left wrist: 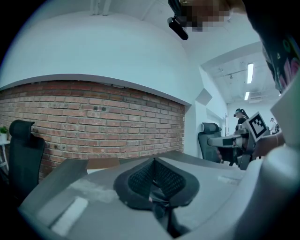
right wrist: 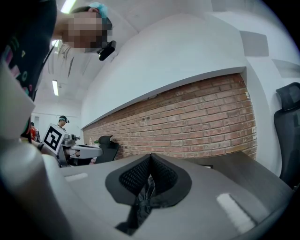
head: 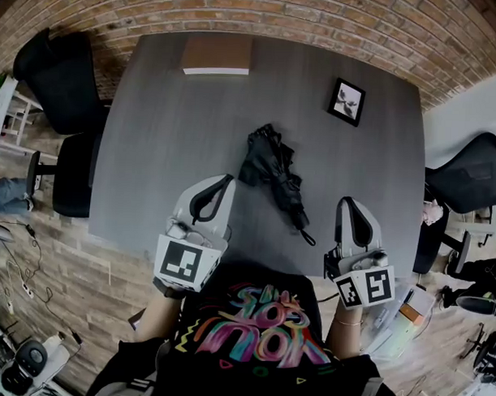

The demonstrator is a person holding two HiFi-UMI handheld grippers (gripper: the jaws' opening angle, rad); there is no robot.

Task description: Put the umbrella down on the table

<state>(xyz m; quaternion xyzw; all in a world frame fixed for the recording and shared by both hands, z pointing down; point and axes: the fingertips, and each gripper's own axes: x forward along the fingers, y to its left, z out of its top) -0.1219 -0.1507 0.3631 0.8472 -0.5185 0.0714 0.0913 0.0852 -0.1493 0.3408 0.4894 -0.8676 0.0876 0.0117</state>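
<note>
A folded black umbrella lies flat on the grey table, its hooked handle pointing toward the near edge. My left gripper hovers just left of the umbrella's canopy, apart from it, and my right gripper sits to the right of the handle, also apart. In the left gripper view the left gripper has its pads pressed together with nothing between them. The right gripper is likewise shut and empty; dark umbrella fabric shows on the table through the gap below its pads.
A brown flat box lies at the table's far edge and a small framed picture at the far right. Black office chairs stand to the left and right. A brick wall runs behind the table.
</note>
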